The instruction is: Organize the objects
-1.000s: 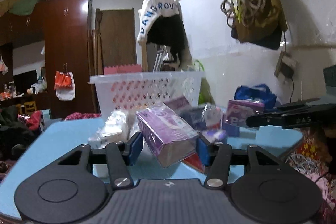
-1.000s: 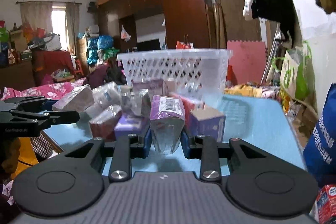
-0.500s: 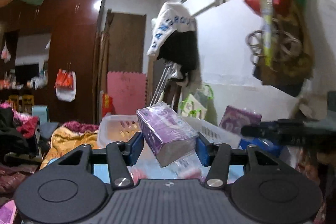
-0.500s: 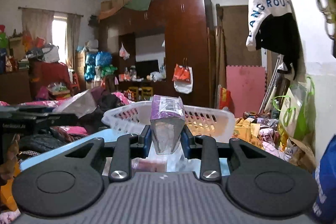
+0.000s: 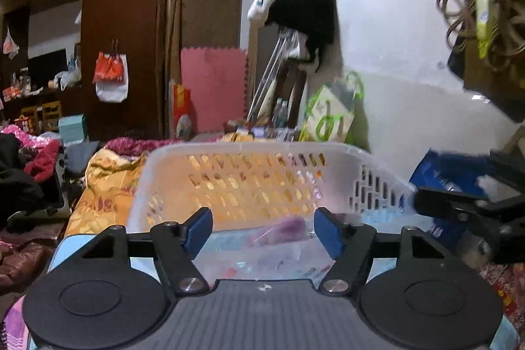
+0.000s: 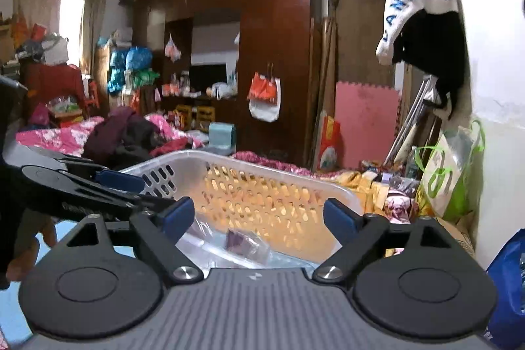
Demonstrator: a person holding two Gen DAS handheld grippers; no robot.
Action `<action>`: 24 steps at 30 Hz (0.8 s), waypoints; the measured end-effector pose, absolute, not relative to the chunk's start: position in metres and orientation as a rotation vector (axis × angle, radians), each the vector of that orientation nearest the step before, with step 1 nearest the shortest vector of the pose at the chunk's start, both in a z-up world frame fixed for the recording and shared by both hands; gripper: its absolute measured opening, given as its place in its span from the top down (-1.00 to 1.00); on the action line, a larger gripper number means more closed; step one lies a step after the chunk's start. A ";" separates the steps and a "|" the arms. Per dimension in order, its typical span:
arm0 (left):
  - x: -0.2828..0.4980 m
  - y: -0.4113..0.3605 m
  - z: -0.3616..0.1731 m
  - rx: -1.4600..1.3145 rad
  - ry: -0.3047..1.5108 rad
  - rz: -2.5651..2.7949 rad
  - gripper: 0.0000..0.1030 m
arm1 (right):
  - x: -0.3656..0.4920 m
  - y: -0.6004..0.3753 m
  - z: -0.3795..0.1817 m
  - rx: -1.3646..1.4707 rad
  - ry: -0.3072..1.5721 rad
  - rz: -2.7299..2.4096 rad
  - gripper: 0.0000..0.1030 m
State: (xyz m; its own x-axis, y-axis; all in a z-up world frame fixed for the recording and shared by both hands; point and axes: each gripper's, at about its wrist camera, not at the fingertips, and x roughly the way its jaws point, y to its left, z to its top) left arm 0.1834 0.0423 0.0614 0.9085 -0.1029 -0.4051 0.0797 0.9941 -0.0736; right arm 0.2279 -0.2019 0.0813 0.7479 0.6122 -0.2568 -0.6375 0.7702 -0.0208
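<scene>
A white perforated plastic basket (image 5: 249,150) stands just ahead of both grippers; it also shows in the right wrist view (image 6: 229,159). My left gripper (image 5: 262,230) is open and empty above the basket's near side. A purple wrapped packet (image 5: 282,227) lies blurred inside the basket below it. My right gripper (image 6: 259,218) is open and empty over the basket, with a purple wrapped packet (image 6: 244,243) lying inside below it. The left gripper (image 6: 98,186) shows at the left of the right wrist view; the right gripper (image 5: 466,212) shows at the right of the left wrist view.
The basket sits on a light blue table (image 5: 62,246). A white wall (image 5: 393,54) with hanging bags runs along the right. A blue bag (image 6: 508,284) stands at the right. Behind the basket are a cluttered bed (image 6: 65,136), a wardrobe (image 6: 272,54) and a pink mat (image 6: 364,120).
Both grippers moved forward over the basket and opened. The purple packets they held have dropped into the basket.
</scene>
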 end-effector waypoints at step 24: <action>0.063 0.081 -0.004 -0.100 0.352 -0.093 -0.69 | 0.195 -0.265 -0.018 -0.080 0.421 0.737 -0.07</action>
State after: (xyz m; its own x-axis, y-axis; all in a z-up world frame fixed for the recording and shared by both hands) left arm 0.0634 0.0810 -0.0041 0.9344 -0.1080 -0.3394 0.0732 0.9908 -0.1139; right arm 0.1954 -0.2647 -0.0183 0.6609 0.6353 -0.3994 -0.6670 0.7412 0.0752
